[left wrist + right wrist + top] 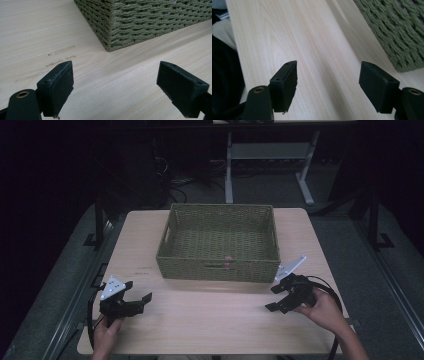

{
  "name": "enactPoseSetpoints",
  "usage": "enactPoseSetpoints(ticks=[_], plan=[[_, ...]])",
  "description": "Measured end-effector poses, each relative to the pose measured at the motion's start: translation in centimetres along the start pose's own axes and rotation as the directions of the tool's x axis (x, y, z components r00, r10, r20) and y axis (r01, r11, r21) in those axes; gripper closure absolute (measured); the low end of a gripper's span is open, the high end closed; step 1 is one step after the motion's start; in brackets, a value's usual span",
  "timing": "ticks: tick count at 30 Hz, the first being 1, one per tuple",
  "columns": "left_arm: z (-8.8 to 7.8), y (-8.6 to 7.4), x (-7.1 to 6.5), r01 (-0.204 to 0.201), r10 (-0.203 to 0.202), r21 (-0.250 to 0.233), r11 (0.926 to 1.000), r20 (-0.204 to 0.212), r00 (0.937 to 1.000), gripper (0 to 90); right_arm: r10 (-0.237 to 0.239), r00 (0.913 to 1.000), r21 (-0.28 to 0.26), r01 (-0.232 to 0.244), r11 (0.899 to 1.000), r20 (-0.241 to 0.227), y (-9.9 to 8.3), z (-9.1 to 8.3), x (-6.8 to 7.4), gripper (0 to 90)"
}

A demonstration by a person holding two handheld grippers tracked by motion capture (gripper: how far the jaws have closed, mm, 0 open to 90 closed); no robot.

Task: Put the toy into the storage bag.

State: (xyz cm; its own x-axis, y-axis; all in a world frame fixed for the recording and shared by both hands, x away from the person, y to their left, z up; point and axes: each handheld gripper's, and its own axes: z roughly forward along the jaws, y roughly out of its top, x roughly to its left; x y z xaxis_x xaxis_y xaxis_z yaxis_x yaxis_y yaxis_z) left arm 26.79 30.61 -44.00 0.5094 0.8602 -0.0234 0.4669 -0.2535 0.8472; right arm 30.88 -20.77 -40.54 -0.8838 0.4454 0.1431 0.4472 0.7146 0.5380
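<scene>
basket (pixel 218 241) near both spread, empty grippers: left (pixel 137 301), right (pixel 275 297); risks getting nudged across table (pixel 210 320) by careless reach.

The high view is dim and grainy: the room around the wooden table (pixel 210 320) sinks into near black, and the tabletop catches a weak light from above. The woven basket (pixel 218 242) casts a soft shadow toward the near edge. Both gripper views are far brighter, the wood pale and slightly washed out; the basket weave is soft in the right gripper view.
</scene>
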Motion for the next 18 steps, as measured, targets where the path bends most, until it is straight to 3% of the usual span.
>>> enactPoseSetpoints(ticks=[18], plan=[[0.0, 0.0, 0.0, -0.004, 0.004, 0.003, 1.0, -0.001, 1.0, 13.4, 0.089, 0.996, -0.036, -0.088, 0.995, 0.007, -4.1, 0.2, 0.4, 30.0]])
